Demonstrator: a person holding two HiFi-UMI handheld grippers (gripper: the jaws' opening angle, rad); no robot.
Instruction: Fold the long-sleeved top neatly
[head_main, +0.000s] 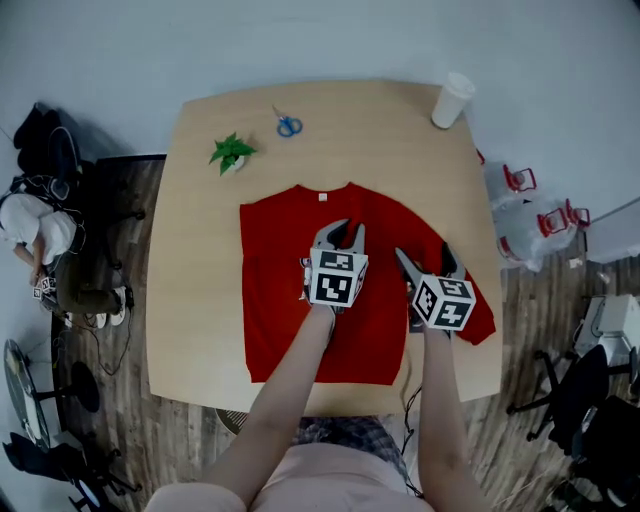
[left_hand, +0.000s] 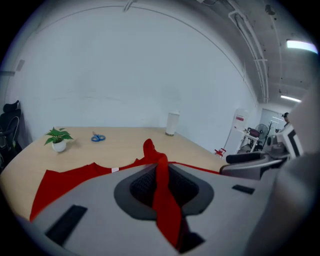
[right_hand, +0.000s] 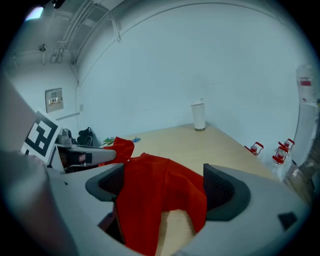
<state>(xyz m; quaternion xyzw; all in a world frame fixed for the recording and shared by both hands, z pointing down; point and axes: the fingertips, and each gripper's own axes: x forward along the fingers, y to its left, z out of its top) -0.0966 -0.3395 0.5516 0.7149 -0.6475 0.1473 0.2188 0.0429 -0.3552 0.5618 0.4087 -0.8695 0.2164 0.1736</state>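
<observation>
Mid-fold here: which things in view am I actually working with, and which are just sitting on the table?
In the job: red long-sleeved top; left gripper, shut on a fold of it; right gripper, jaws apart with fabric between them.
Lying about: blue scissors; small potted plant; white cup.

You're looking down on a wooden table (head_main: 200, 300). A red top (head_main: 290, 300) lies flat across its middle, collar toward the far edge. On your left the top ends in a straight edge. On your right a sleeve slants out toward the near right corner.

Your left gripper (head_main: 341, 236) is over the chest. Your right gripper (head_main: 425, 258) is near it, over the sleeve's root, jaws spread in a V. From above it's hard to say if either has cloth pinched.

Along the far edge, well apart: small plant (head_main: 231, 152), blue scissors (head_main: 289, 124), white cup (head_main: 452, 100).
</observation>
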